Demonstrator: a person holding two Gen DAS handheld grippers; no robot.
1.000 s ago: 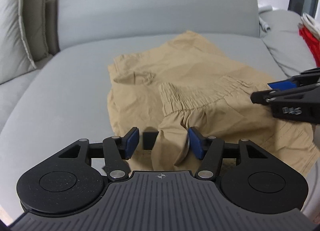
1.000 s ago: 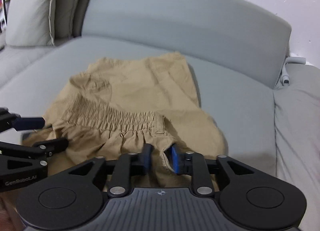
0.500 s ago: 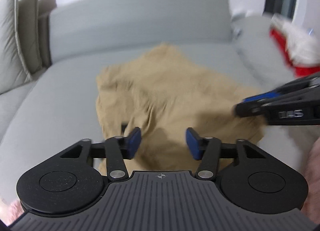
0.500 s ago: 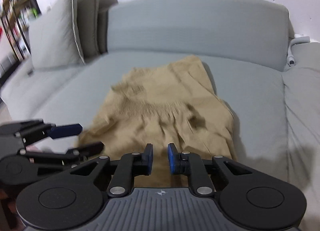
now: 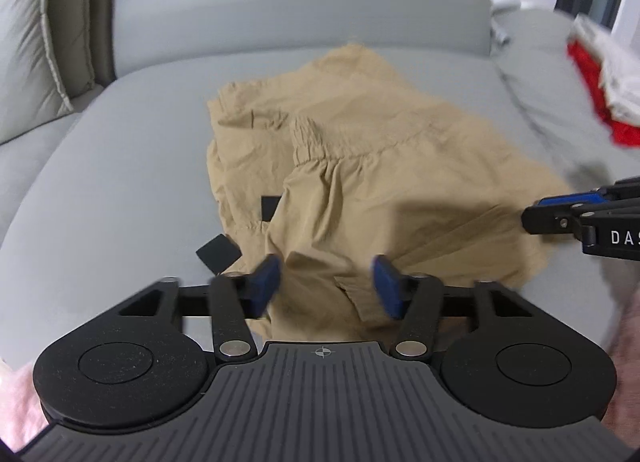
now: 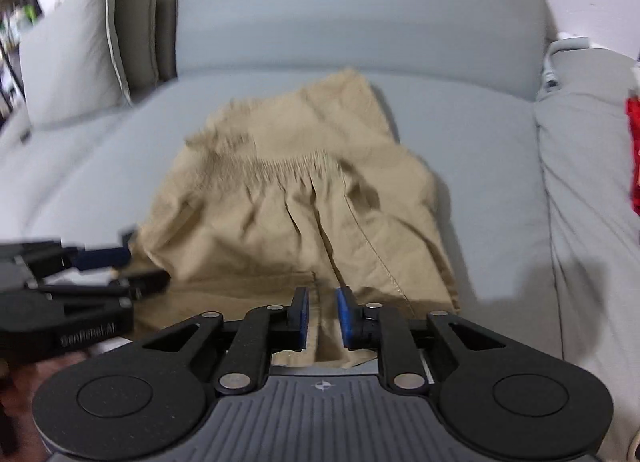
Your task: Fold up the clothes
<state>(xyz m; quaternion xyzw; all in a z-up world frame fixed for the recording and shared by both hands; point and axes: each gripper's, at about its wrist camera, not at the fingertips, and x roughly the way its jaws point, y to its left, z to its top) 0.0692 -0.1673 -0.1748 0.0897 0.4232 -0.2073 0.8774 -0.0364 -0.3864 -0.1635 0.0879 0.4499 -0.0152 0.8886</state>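
grey sofa (image 5: 120, 181) holds tan shorts (image 5: 360, 165) just ahead of both spread claws: left claw (image 5: 327, 288), right claw (image 6: 322, 316).

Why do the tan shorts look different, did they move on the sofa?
Yes. The tan shorts shifted: their elastic waistband now lies farther back, toward the sofa backrest.

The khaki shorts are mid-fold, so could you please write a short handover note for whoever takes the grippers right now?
Left gripper: open, jaws wide, over the near edge of the khaki shorts, holding nothing.
Right gripper: open with a narrow gap, fabric between the pads; not clearly clamped.
The shorts lie rumpled on the grey sofa, elastic waistband across the middle, so one fold looks laid over.
Left to do: flatten, fold again, tidy.
A red and white garment sits on the neighbouring cushion.
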